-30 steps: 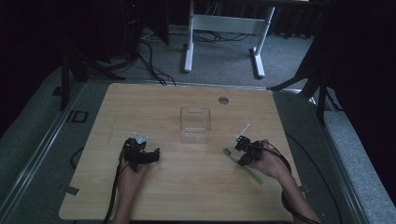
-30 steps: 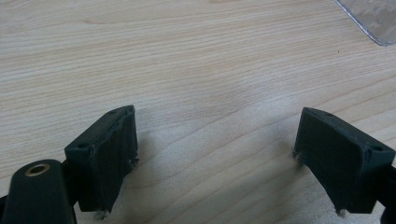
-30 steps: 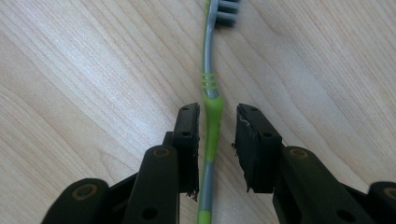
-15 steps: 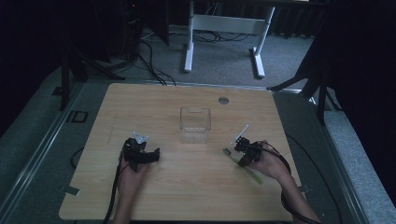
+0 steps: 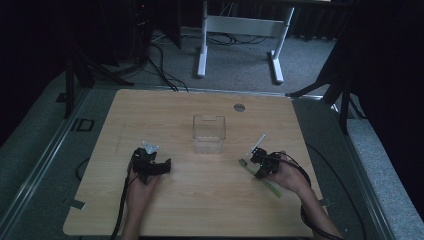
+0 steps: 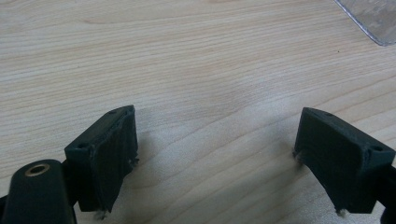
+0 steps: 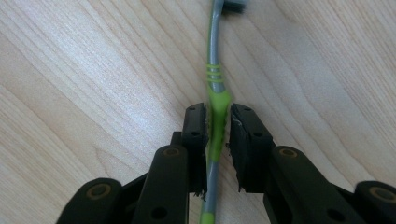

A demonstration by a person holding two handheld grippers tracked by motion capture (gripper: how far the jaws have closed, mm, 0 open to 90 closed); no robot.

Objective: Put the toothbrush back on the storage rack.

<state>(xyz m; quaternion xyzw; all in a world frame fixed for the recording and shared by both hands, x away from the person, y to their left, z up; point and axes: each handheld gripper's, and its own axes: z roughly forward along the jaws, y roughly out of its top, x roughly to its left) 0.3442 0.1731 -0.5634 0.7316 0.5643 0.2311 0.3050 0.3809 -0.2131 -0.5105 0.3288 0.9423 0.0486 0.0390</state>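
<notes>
A grey-and-green plastic toothbrush (image 7: pixel 215 112) lies flat on the light wooden bench (image 5: pixel 200 210), towards its right edge and roughly midway between the near and far edges. The right tool (image 7: pixel 217 126) straddles its green grip section; the jaws have just been closing and now stand narrow, one on each side of the handle. Whether the pads already press on the plastic or a sliver of gap remains is hard to tell, though they look to be touching.

What matters for the coming move is the handle's long axis. It runs straight along the line of the right tool, with the bristle head (image 7: pixel 232 5) beyond the jaw tips and the tail end under the hand. In the high view the toothbrush (image 5: pixel 260 176) runs aslant there, head towards the clear plastic box (image 5: pixel 209 134) at mid-bench, which is probably where it goes.

The left tool (image 5: pixel 150 162) rests near the left side, jaws wide and holding nothing, well apart from the toothbrush. The right hand (image 5: pixel 290 177) is plainly nearer.
</notes>
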